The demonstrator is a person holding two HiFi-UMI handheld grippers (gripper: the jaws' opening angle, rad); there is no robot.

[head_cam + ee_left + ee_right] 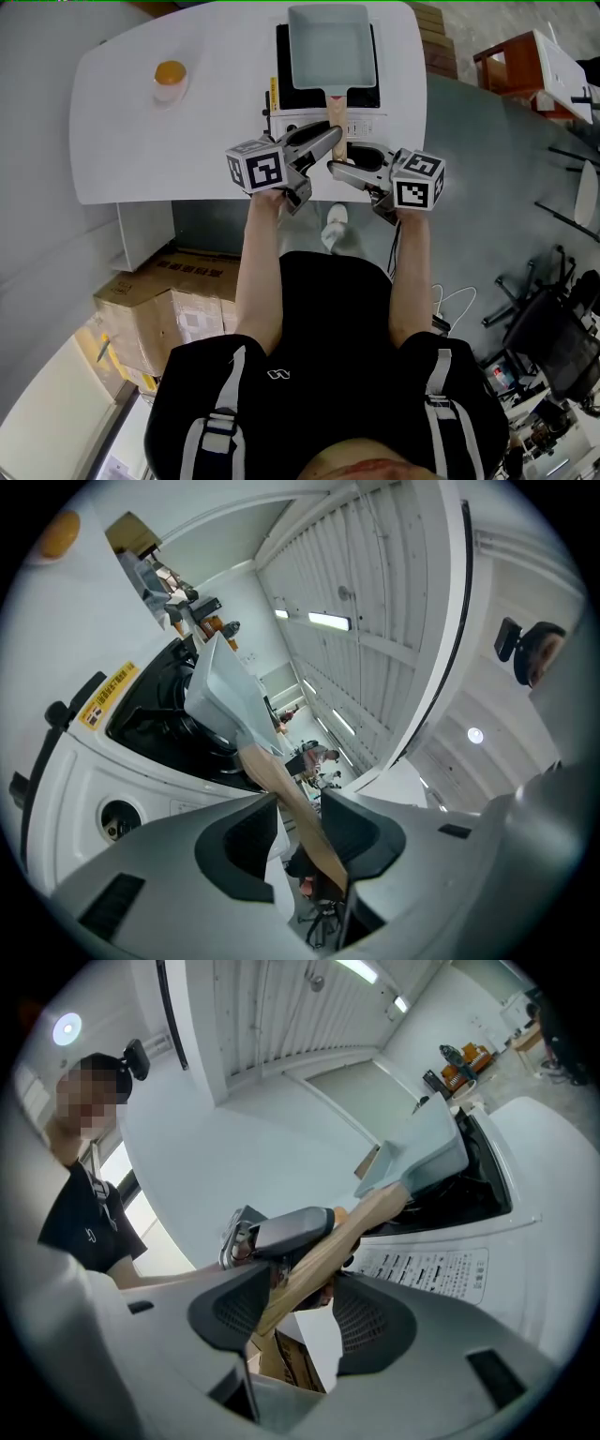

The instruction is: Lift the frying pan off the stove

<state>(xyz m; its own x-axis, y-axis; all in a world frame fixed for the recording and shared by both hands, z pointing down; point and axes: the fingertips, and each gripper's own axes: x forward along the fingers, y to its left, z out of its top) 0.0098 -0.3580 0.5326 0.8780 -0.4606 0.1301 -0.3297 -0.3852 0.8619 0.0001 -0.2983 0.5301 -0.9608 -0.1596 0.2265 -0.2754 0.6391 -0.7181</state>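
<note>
A pale rectangular frying pan (330,47) sits on a white portable stove (317,122) at the table's near edge. Its wooden handle (335,114) points toward me. My left gripper (332,141) comes in from the left and is shut on the handle (281,780), which runs between its jaws up to the pan (225,700). My right gripper (336,169) comes in from the right and is shut on the handle's free end (361,1218). In the right gripper view the left gripper (286,1227) lies across the handle, just ahead of my right gripper (302,1290).
A small bowl with an orange thing (170,77) stands on the white table (122,150), far left of the stove. Cardboard boxes (159,309) are stacked below the table's edge. A wooden stand (525,66) and an office chair (553,333) are off to the right.
</note>
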